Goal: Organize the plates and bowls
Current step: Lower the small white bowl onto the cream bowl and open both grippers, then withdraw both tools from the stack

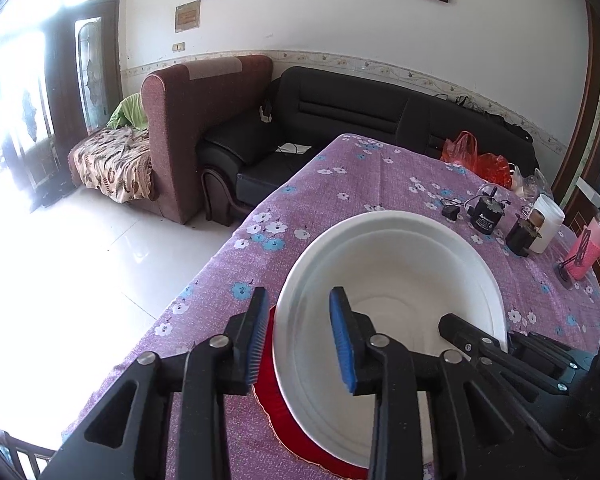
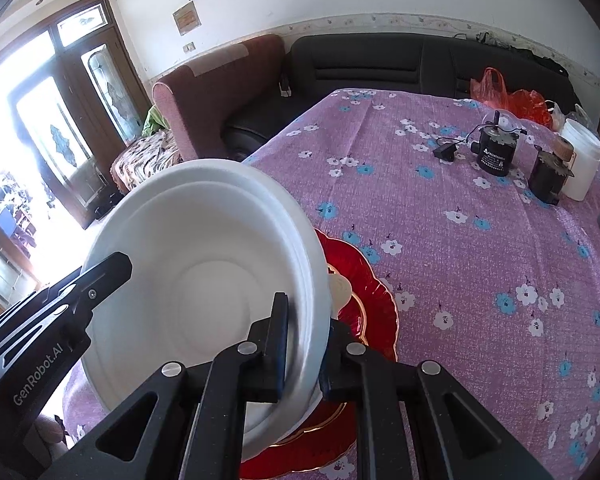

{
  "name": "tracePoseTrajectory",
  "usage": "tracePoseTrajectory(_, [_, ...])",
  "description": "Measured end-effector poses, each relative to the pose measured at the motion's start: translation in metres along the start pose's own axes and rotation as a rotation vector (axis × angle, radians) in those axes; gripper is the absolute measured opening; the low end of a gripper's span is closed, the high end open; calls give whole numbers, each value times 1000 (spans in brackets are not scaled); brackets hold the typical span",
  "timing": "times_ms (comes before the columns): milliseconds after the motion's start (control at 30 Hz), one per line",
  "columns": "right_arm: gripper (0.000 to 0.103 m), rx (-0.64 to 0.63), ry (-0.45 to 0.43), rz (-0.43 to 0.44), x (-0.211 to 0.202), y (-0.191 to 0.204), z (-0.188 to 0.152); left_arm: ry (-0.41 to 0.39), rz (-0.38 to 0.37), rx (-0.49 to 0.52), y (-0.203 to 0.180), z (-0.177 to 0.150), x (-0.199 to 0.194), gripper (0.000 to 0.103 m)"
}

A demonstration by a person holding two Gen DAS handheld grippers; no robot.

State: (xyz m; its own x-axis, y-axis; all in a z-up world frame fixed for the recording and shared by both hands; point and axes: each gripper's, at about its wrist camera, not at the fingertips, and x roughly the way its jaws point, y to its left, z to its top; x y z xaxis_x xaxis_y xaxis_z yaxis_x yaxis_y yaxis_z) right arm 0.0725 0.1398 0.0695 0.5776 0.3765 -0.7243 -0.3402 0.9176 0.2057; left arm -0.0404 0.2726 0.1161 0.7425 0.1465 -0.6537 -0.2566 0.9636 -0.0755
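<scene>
- Left wrist view: your left gripper point(image 1: 300, 336) stands partly open, its fingers astride the near rim of the white bowl point(image 1: 392, 280) without pressing it. The bowl sits just ahead on a red plate point(image 1: 272, 392) on the worktop point(image 1: 360, 172).
- Right wrist view: your right gripper point(image 2: 305, 350) is clamped narrow on the white bowl's point(image 2: 204, 264) rim; the bowl tilts over the red plate point(image 2: 364, 284).
</scene>
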Motion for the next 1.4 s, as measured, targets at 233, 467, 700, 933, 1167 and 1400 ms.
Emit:
tracePoseTrajectory(233, [29, -1, -39, -8, -4, 5, 0, -55, 14, -3, 3, 2, -19, 70])
tracePoseTrajectory(467, [53, 30, -105, -17, -19, 0, 3, -86, 18, 1, 5, -1, -35, 76])
tracePoseTrajectory(700, [54, 52, -153, -17, -42, -5, 1, -95, -1, -11, 7, -8, -51, 78])
tracePoseTrajectory(933, [58, 74, -190, -4, -69, -12, -18, -108, -27, -7, -1, -20, -72, 84])
tracePoseTrajectory(1167, [62, 62, -242, -24, -100, -20, -46, -145, -10, 28, -24, -34, -93, 97])
tracePoseTrajectory(1400, [68, 98, -279, -41, -129, -39, -72, -158, -4, 58, -46, -45, -107, 98])
